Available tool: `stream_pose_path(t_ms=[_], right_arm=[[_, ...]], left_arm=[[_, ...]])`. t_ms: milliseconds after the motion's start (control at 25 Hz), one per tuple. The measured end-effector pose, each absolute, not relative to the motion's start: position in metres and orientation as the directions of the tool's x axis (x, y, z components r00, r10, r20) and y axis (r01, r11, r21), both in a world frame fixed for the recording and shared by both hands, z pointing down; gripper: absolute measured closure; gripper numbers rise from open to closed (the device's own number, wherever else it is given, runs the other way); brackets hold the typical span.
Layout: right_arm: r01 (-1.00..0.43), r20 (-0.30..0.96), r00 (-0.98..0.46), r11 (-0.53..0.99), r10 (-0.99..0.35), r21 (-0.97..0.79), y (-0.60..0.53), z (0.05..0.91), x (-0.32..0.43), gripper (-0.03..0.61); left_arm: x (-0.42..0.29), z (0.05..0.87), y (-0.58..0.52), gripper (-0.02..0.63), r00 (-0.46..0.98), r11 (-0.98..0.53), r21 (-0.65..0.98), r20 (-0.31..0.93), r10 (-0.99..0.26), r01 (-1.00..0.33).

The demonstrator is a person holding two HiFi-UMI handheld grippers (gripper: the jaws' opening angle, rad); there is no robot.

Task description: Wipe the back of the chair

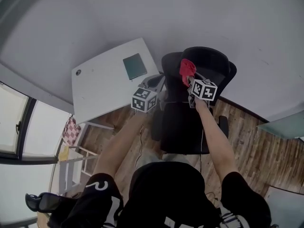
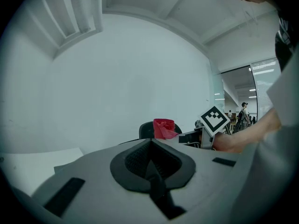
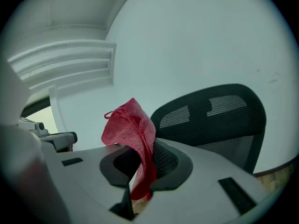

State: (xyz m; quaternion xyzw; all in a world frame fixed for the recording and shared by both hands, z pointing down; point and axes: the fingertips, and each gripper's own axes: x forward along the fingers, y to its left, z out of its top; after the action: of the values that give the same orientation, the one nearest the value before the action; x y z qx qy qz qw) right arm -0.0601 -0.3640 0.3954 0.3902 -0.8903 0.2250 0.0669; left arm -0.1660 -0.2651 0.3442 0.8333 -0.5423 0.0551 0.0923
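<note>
A black office chair (image 1: 183,122) stands below me, its mesh back (image 1: 209,63) on the far side near the wall. My right gripper (image 1: 192,82) is shut on a red cloth (image 1: 186,69), holding it over the top of the chair back. In the right gripper view the cloth (image 3: 135,134) hangs from the closed jaws (image 3: 140,171), and the chair back (image 3: 219,111) is just beyond it. My left gripper (image 1: 151,87) hovers left of the chair, away from the cloth. In its own view the jaws (image 2: 150,164) look shut with nothing in them, facing the cloth (image 2: 163,128).
A white table (image 1: 104,80) with a dark green pad (image 1: 135,66) stands left of the chair against the grey wall. A checkered item (image 1: 71,129) and a white frame (image 1: 76,160) sit lower left by a window. The floor (image 1: 256,146) is wood. People (image 2: 243,113) stand far off.
</note>
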Motion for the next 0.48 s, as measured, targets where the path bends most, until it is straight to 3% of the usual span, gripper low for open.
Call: stream_pose_path(t_ms=[480], right_arm=[[-0.777,0.358,-0.628,0.527,-0.691,-0.345,-0.435,0.425,-0.081,0.509]], left_arm=[[-0.19,0.36,-0.324,0.589,0.45,-0.439,0.1,0.233,-0.862,-0.893]])
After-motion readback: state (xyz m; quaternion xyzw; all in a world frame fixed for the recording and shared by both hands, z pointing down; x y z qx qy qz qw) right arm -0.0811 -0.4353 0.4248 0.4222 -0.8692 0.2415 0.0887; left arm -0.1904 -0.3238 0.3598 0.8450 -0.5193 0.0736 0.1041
